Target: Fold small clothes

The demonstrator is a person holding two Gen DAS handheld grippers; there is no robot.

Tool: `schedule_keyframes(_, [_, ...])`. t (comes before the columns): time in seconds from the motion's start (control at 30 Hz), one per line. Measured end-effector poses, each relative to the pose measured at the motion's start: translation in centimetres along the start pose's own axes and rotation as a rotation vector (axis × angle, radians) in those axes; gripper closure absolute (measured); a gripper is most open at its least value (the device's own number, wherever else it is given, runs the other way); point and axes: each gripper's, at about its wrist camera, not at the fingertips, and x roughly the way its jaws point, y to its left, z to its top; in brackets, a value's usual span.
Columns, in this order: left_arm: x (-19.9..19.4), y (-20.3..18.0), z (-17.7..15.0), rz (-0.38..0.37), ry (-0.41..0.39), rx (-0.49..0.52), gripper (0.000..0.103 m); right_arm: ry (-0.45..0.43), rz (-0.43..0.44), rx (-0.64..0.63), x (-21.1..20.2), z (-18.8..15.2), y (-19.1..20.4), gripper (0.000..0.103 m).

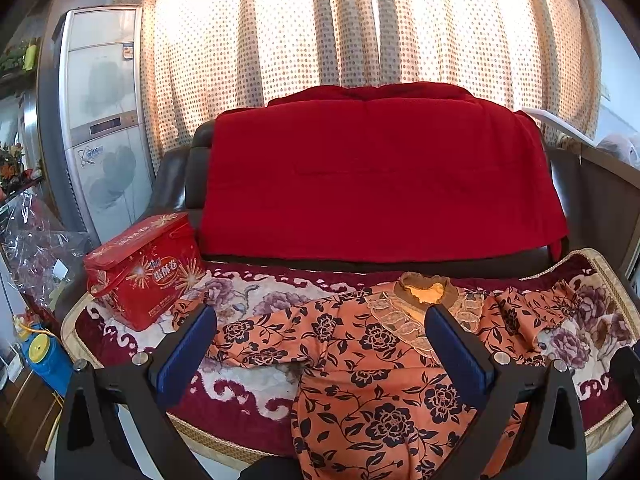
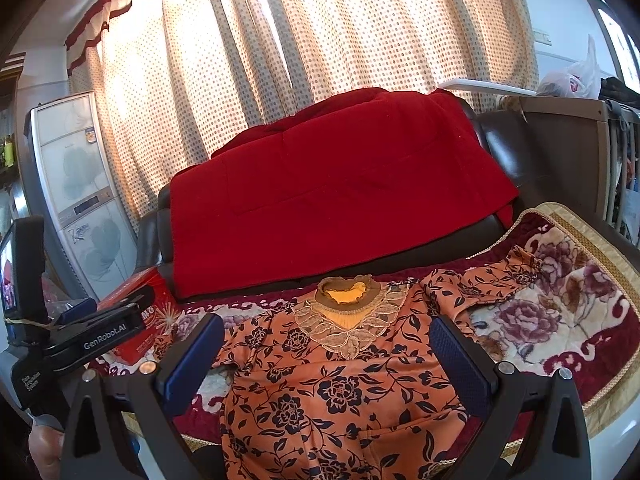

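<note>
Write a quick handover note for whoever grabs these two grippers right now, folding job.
Left gripper: open, empty, above the top's left side.
Right gripper: open, empty, over the chest.
Orange floral top: spread face up on the floral blanket, collar toward the sofa back, sleeves out to both sides.
Red tin: on the blanket, left of the top.
Done: laid out. Left: every fold.

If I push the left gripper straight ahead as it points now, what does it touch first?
Probably the orange floral top spread on the floral blanket; the open left gripper aims near its collar, though depth is unclear.
</note>
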Motion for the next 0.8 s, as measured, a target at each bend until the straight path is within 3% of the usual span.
schedule_keyframes(0.3, [2.1, -1.3, 0.0, -0.015, 0.024, 0.003, 0.0, 0.023, -0.005, 0.014, 2.0, 0.3, -1.4, 0.0])
schedule_keyframes(0.37, [3.8, -1.7, -0.2, -0.049, 0.08, 0.015, 0.0, 0.043, 0.001, 0.036, 3.1, 0.2, -2.8, 0.0])
schedule_keyframes(0.43, [7.0, -2.2, -0.7, -0.123, 0.189, 0.001, 0.0, 0.063, 0.004, 0.083, 4.4, 0.0, -5.2, 0.0])
schedule_keyframes(0.5, [10.0, -2.9, -1.2, -0.193, 0.267, -0.031, 0.0, 0.082, 0.02, 0.16, 6.5, -0.3, -9.0, 0.0])
schedule_keyframes(0.53, [13.0, -3.5, -1.8, -0.227, 0.347, -0.045, 0.0, 0.096, 0.028, 0.21, 7.7, -0.5, -11.3, 0.0])
schedule_keyframes(0.57, [14.0, -4.0, -1.7, -0.245, 0.349, -0.071, 0.0, 0.107, 0.03, 0.286, 9.3, -0.9, -14.2, 0.0])
schedule_keyframes(0.7, [21.2, -6.2, -3.6, -0.205, 0.451, -0.064, 0.0, 0.085, -0.04, 0.488, 16.0, -1.3, -25.7, 0.003])
schedule_keyframes(0.8, [25.7, -7.6, -5.0, -0.188, 0.531, -0.062, 0.0, 0.12, -0.112, 0.664, 21.1, -2.0, -33.8, 0.015])
